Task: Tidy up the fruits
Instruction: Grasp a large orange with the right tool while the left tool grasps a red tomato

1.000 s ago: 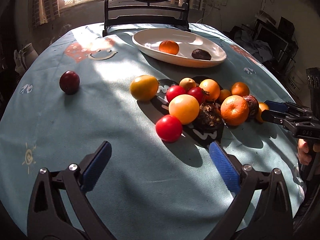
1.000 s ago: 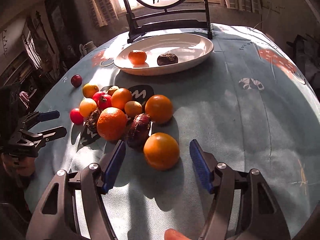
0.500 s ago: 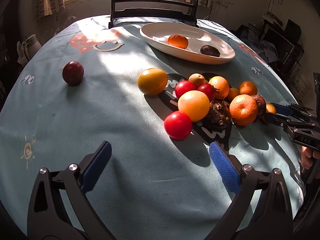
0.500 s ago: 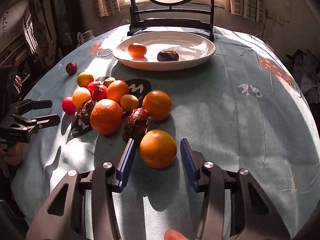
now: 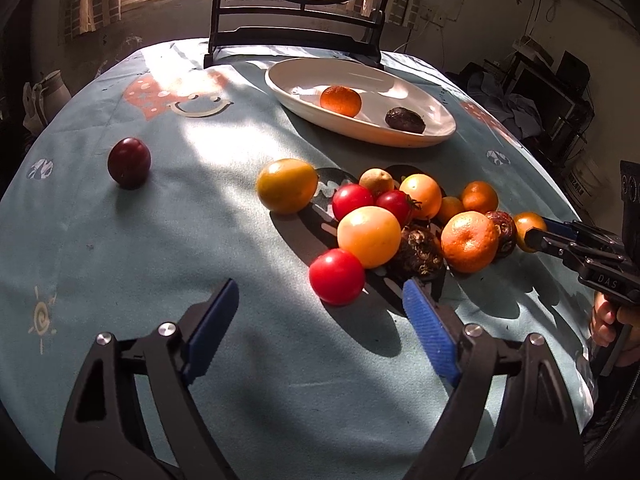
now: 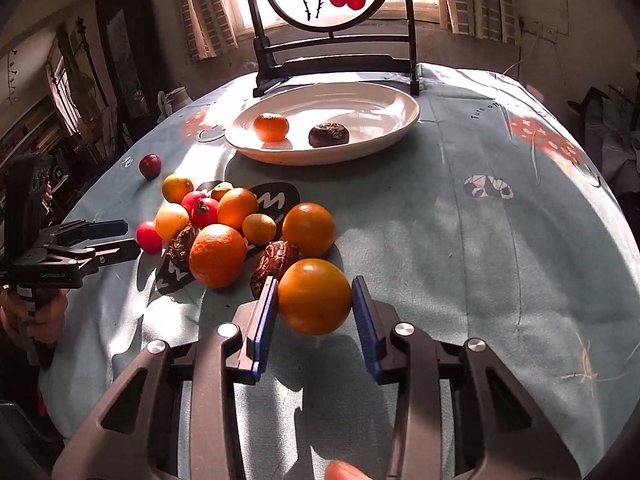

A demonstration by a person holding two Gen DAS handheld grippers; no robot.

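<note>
A pile of oranges, red tomatoes and dark wrinkled fruits lies mid-table. My right gripper (image 6: 313,306) is shut on the nearest orange (image 6: 314,296), its blue pads touching both sides; the orange also shows in the left wrist view (image 5: 529,227). My left gripper (image 5: 320,330) is open and empty, just short of a red tomato (image 5: 337,276). A white oval plate (image 6: 384,136) at the back holds a tangerine (image 6: 271,127) and a dark fruit (image 6: 329,135). A dark red plum (image 5: 129,163) sits alone at the left.
A round painted screen on a black stand (image 6: 332,56) stands behind the plate. The table carries a light blue printed cloth (image 6: 500,240). Room clutter lies beyond the table's edges.
My right gripper has moved forward around the nearest orange and closed onto it. My left gripper has moved closer to the red tomato and stayed open.
</note>
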